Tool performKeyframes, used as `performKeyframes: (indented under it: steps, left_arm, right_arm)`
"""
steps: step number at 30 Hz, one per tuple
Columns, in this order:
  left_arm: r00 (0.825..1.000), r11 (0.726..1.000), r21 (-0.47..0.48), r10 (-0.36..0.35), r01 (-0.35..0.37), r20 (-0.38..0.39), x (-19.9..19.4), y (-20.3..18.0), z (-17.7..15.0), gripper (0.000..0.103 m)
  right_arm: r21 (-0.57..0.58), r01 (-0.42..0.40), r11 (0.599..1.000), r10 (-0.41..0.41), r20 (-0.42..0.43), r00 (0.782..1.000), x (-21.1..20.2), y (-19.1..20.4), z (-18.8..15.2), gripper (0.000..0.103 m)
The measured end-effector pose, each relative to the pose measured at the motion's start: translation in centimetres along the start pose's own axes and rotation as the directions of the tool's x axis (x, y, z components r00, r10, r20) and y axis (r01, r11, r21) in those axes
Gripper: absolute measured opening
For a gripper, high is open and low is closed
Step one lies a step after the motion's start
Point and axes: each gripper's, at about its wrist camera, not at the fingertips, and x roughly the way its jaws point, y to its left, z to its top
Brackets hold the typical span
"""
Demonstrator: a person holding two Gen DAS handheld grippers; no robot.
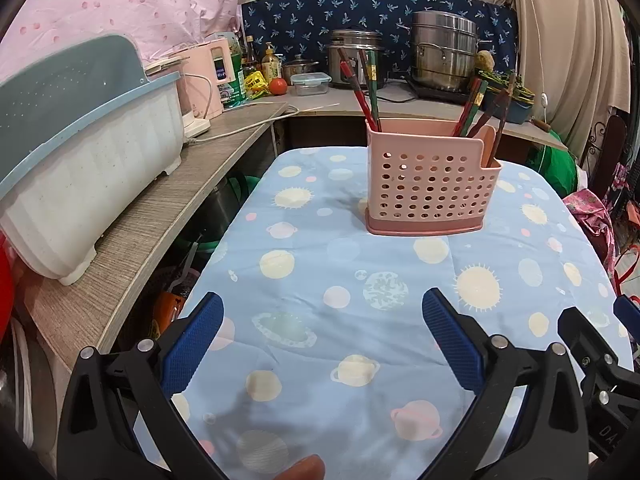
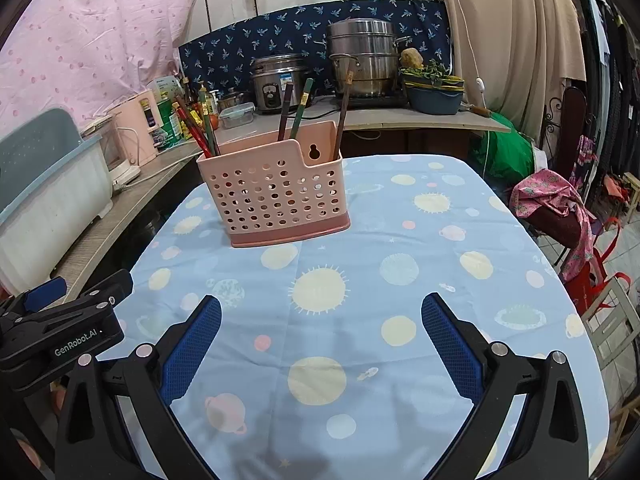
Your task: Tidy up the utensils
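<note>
Wide bare stretch of blue planet-print tablecloth (image 2: 360, 280) fills the lower centre, free passage. Upper centre-left, the pink perforated plastic utensil caddy (image 2: 280, 196) blocks, dark chopsticks (image 2: 298, 114) jutting upward. Left edge: pale-blue plastic dish-rack (image 2: 52, 200) crowds the grey wood-grain counter (image 1: 180, 200).

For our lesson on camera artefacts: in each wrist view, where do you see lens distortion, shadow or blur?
Left wrist view: fisheye bends the counter edge; dark corners; a soft shadow lies left of the pink utensil holder; a blurred fingertip sits at the bottom edge. Right wrist view: the tablecloth bulges outward; even light, no glare; faint shadow near the bottom.
</note>
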Motion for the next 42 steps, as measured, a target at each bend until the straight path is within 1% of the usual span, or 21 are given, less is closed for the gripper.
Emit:
performKeyframes:
  steps: [9, 42]
  left_arm:
    - [1.000, 1.000, 0.025, 0.010, -0.010, 0.019, -0.37, -0.55, -0.17, 0.095]
    - [1.000, 1.000, 0.020, 0.021, -0.021, 0.018, -0.33, -0.53, -0.58, 0.095]
  right_arm:
    - [-0.015, -0.002, 1.000, 0.002, -0.001, 1.000, -0.05, 0.54, -0.21, 0.097]
    - [-0.003, 0.000, 1.000, 0.000, -0.007, 1.000, 0.19, 0.16, -0.48, 0.097]
